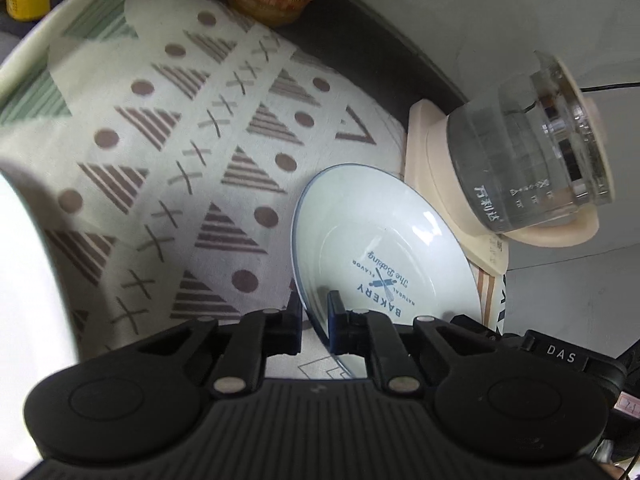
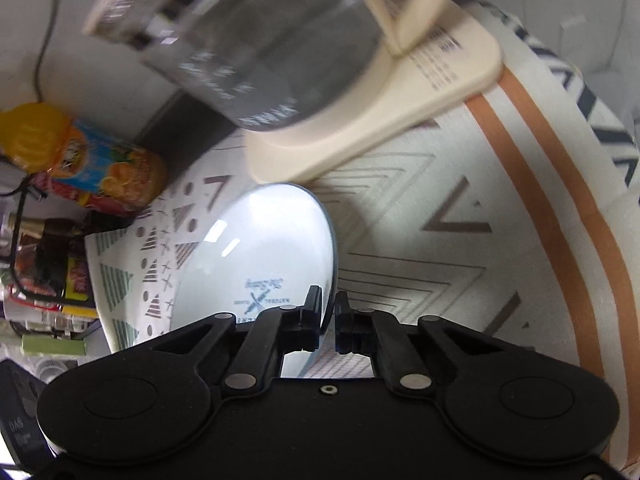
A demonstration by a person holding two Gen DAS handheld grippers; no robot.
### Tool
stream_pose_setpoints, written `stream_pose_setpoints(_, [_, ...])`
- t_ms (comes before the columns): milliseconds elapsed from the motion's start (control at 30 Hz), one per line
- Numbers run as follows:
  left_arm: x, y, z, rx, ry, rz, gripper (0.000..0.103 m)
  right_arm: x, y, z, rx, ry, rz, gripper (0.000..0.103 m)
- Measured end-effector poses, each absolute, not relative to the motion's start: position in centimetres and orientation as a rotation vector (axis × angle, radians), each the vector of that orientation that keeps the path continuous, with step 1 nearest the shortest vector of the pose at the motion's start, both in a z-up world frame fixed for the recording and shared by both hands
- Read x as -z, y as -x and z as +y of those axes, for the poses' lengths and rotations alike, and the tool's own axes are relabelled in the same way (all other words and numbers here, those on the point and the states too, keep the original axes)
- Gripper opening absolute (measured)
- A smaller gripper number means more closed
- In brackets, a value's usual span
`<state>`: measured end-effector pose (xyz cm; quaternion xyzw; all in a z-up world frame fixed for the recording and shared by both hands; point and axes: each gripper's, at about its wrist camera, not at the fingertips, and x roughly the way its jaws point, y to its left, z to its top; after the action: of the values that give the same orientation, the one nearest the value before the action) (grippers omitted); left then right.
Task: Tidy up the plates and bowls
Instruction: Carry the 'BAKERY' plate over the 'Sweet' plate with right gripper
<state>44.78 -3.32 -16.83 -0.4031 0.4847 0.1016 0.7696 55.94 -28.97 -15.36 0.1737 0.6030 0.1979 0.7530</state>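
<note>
We grip the white plate (image 1: 384, 248) by its rim.
Left gripper (image 1: 315, 312) and right gripper (image 2: 328, 312) are both clamped on it, low in each frame.

Patterned tablecloth (image 1: 168, 152), cream kettle base (image 1: 432, 168), plate (image 1: 384, 240) perhaps lifted

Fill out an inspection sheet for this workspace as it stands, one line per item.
Surface: patterned tablecloth with triangles, dots and crosses covers the table.
Job's things: one white plate printed "BAKERY", gripped at two rim spots; no bowls seen.
Clutter: glass kettle on its cream base; orange snack jar; bottles and packets at the far edge.
Grippers: left hand-held gripper shut on the plate's rim; right hand-held gripper shut on the plate's rim.
Cables: thin black cable behind the kettle.
Surroundings: pale wall behind the table.
</note>
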Motion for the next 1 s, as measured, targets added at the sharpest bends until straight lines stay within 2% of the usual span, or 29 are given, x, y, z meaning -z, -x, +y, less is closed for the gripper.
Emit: stream_pose_setpoints(1000, [11.3,-34.4,5.7,-0.214,0.793,0.985,0.01,10.8,-45.5,-20.3,-0.502,-0.42,1.187,0.007])
